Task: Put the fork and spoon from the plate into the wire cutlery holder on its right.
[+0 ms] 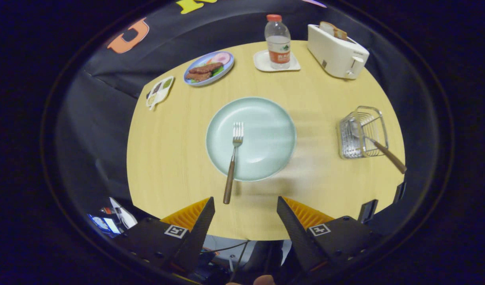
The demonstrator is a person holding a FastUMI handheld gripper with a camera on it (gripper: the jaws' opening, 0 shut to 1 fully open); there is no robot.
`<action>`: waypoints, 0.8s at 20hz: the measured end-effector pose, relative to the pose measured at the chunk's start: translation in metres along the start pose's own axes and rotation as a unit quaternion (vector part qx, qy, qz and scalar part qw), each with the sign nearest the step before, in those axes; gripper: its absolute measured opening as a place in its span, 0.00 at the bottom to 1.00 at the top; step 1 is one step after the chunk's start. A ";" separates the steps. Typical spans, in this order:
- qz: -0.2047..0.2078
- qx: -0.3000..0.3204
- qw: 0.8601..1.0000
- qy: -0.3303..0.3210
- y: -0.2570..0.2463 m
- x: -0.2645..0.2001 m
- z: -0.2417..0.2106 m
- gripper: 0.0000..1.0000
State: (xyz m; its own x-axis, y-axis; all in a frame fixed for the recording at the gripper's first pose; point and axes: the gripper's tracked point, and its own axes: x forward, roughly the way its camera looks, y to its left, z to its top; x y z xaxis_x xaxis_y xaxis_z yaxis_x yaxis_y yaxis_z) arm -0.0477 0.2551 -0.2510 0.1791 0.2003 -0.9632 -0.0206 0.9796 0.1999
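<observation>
Our gripper hangs with fingers apart and empty; just ahead, the fork lies across the plate, while the spoon leans in the wire cutlery holder to its right

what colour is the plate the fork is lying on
Pale mint green, plain with no pattern; the plate under the fork shows best in the gripper view.

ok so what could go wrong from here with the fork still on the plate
The open gripper hovers short of the wooden-handled metal fork, whose handle overhangs the pale green round plate; a pinch there may tip it. The wire cutlery holder already holds a leaning wooden-handled utensil, which the fork could hit.
</observation>
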 end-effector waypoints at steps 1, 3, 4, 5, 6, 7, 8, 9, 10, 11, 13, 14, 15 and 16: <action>-0.005 -0.001 1.000 0.004 0.006 0.010 -0.002 0.95; -0.012 0.001 1.000 0.011 0.016 0.031 -0.005 0.95; -0.016 0.003 1.000 0.014 0.020 0.040 -0.006 0.95; -0.020 0.003 1.000 0.018 0.023 0.048 -0.007 0.95; -0.027 0.001 0.999 0.020 0.024 0.057 -0.007 0.95; -0.035 -0.001 0.999 0.018 0.024 0.064 -0.006 0.94; -0.039 0.000 0.999 0.018 0.025 0.072 -0.005 0.93; -0.044 0.001 0.999 0.021 0.026 0.079 -0.005 0.87; -0.048 0.002 0.999 0.025 0.026 0.086 -0.008 0.81; -0.050 0.005 0.998 0.033 0.026 0.092 -0.010 0.81; -0.053 0.012 0.998 0.044 0.028 0.103 -0.012 0.65; -0.057 0.014 0.997 0.043 0.026 0.108 -0.013 0.59; -0.061 0.016 0.997 0.044 0.025 0.111 -0.013 0.52; -0.060 0.019 0.997 0.046 0.025 0.113 -0.012 0.42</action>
State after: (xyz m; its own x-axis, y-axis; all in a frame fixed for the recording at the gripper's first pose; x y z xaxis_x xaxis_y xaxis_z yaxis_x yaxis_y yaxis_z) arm -0.0396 0.3025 -0.3571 0.0868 0.0849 -0.9926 0.0330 0.9956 0.0880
